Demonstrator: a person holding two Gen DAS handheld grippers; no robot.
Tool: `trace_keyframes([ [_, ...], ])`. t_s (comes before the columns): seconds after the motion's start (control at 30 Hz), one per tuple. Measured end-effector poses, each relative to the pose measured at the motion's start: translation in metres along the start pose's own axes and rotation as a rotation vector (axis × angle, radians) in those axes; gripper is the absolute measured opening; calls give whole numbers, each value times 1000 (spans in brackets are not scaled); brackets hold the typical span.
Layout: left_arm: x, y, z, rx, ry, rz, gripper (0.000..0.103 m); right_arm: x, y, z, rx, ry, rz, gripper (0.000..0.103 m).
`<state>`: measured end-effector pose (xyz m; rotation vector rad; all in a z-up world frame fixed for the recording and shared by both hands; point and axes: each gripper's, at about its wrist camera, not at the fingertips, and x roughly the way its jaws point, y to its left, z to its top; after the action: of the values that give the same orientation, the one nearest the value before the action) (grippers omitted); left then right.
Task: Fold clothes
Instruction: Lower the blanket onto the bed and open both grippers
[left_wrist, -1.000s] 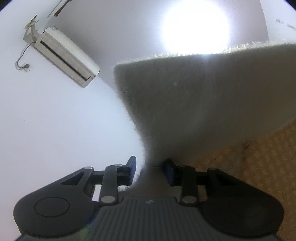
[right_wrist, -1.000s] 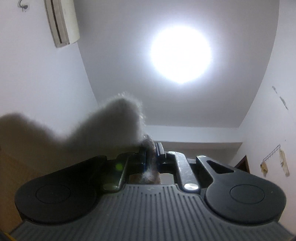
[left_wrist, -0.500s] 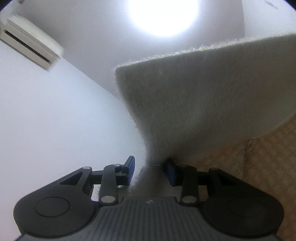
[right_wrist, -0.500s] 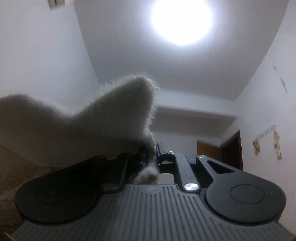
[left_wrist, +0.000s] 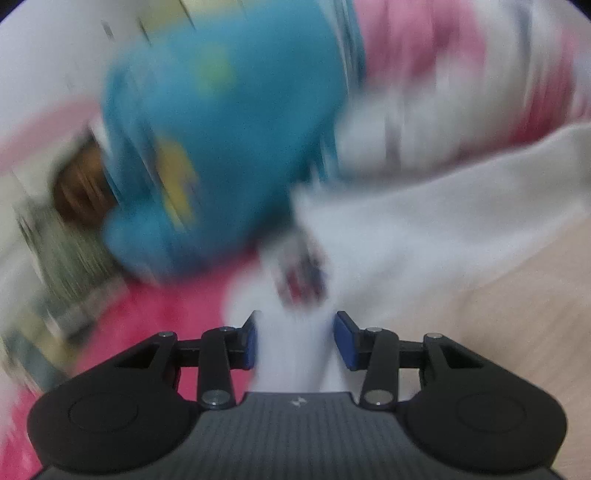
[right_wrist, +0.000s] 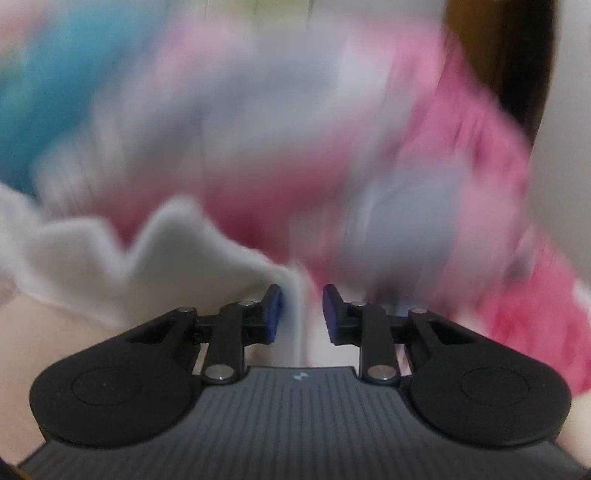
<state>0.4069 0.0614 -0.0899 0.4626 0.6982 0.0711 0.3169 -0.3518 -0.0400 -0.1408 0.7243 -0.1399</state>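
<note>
Both views heavily motion-blurred. Left gripper (left_wrist: 293, 339): jaws opening, white garment (left_wrist: 424, 229) between the pads; contact with the pads unclear. Right gripper (right_wrist: 302, 314): jaws opening, a white edge (right_wrist: 295, 295) of the garment lies by the left pad, a gap to the other. Judgement: release step. Best to let both jaws part together, then draw straight back so no pad drags the fold. Surface: pale beige (left_wrist: 498, 306). Beyond: pink bedding (right_wrist: 480, 166), a blue plush shape (left_wrist: 221, 122); detail lost to blur.

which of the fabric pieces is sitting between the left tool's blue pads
The fuzzy white cloth; it runs between the left tool pads as they open. The blue plush piece and pink fabric lie beyond.
</note>
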Motion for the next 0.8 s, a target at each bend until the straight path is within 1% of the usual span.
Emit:
trace_keyframes([
  [0.03, 6, -2, -5, -13, -2, 9, 45, 19, 3, -15, -25, 51, -18, 24],
  [0.07, 0, 2, -6, -34, -23, 2, 49, 37, 5, -30, -49, 97, -34, 25],
  [0.1, -7, 6, -7, -52, -39, -9, 56, 33, 1, -41, -34, 55, -23, 29],
  [0.13, -12, 14, -12, -58, -47, -18, 61, 29, -4, -52, -19, 15, -11, 36],
  [0.17, -14, 27, -20, -56, -56, -17, 70, 19, -14, -53, 17, 7, -4, 51],
  [0.2, -15, 36, -27, -51, -65, -11, 73, 11, -17, -51, 53, -7, 9, 53],
  [0.23, -22, 42, -35, -48, -72, -6, 74, 2, -16, -46, 82, -31, 34, 53],
  [0.3, -49, 53, -48, -58, -77, -16, 74, -11, -19, -39, 142, -72, 81, 53],
  [0.37, -70, 64, -55, -97, -74, -13, 74, -21, -34, -36, 206, -99, 129, 53],
  [0.43, -93, 76, -62, -136, -73, -4, 74, -54, -46, -35, 276, -124, 190, 53],
  [0.53, -144, 99, -74, -184, -113, 4, 76, -104, -59, -50, 378, -153, 301, 53],
  [0.6, -180, 120, -87, -227, -134, 3, 80, -137, -68, -64, 435, -176, 369, 58],
  [0.63, -199, 130, -95, -256, -138, 3, 80, -152, -71, -73, 453, -184, 381, 59],
  [0.7, -237, 150, -112, -314, -147, 5, 81, -180, -77, -92, 490, -200, 404, 66],
  [0.8, -288, 178, -145, -416, -153, -8, 87, -217, -77, -121, 512, -196, 437, 68],
])
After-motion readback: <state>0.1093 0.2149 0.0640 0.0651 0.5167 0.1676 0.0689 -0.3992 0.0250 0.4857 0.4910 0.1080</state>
